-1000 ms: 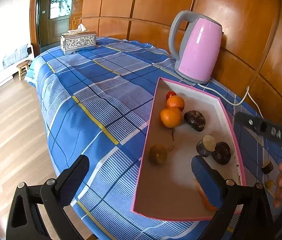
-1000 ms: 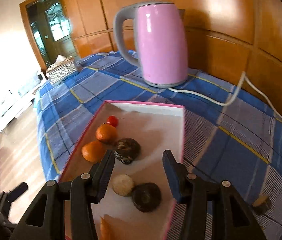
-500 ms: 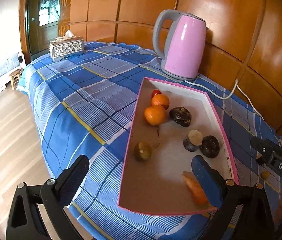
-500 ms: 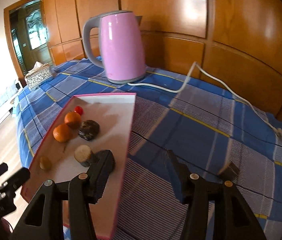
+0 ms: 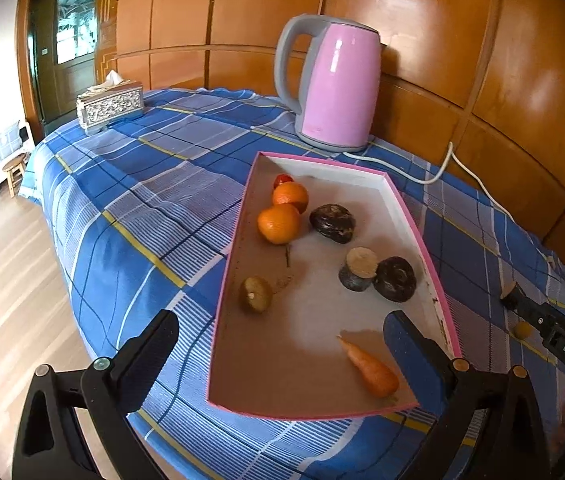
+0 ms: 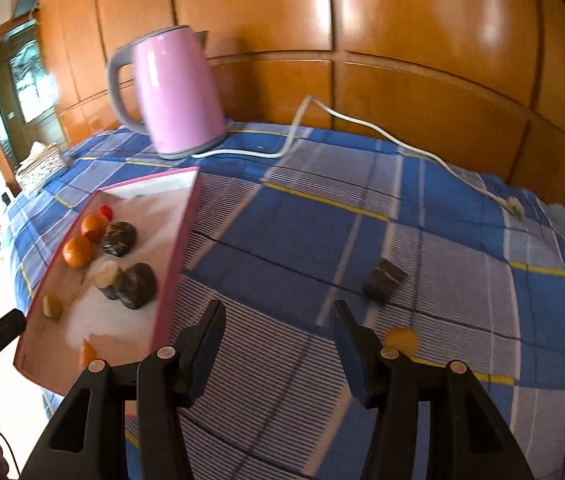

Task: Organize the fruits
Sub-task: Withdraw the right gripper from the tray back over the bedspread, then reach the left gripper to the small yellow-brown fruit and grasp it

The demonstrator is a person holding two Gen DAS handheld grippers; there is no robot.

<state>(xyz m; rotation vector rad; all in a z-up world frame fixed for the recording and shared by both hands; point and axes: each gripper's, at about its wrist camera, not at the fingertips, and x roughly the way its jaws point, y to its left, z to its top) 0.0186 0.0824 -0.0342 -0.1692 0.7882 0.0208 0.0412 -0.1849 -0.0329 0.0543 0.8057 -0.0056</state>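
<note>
Right gripper (image 6: pixel 280 344) has swung off the tray (image 6: pixel 170 264) and now hangs over the blue plaid cloth (image 6: pixel 290 220) to the tray's right; its jaws have just been opening a bit, w/ nothing between them, pads well apart. Left gripper (image 5: pixel 278 344) has shifted only slightly and hovers at the tray's near end, jaws wide apart, empty, one finger over the cloth left of the tray, the other over the tray's near right corner.

Tray is pink-rimmed, pale inside, lying on the desk. In it, far to near: small red fruit (image 5: pixel 282 179), two oranges (image 5: pixel 290 197) (image 5: pixel 279 224) touching each other along the left wall, a dark lumpy fruit (image 5: pixel 331 223) just right of them, a cut dark piece (image 5: pixel 358 268) w/ pale face up touching another dark round fruit (image 5: pixel 395 278) near the right wall, a small brownish-green fruit (image 5: pixel 255 294) by the left wall, and a carrot (image 5: pixel 370 368) at the near end beside the left gripper's right finger.

Outside the tray, on the cloth ahead of the right gripper: a dark cut chunk (image 6: pixel 384 280) and, nearer, a small yellow-orange piece (image 6: pixel 401 339) just beside the right finger; both blurred.

Pink kettle (image 5: pixel 334 88) stands upright beyond the tray's far end, white cord (image 6: pixel 362 128) trailing rightward over the cloth. Tissue box (image 5: pixel 109 107) sits at the far left corner of the desk. Wood panelling (image 5: pixel 442 20) behind.
</note>
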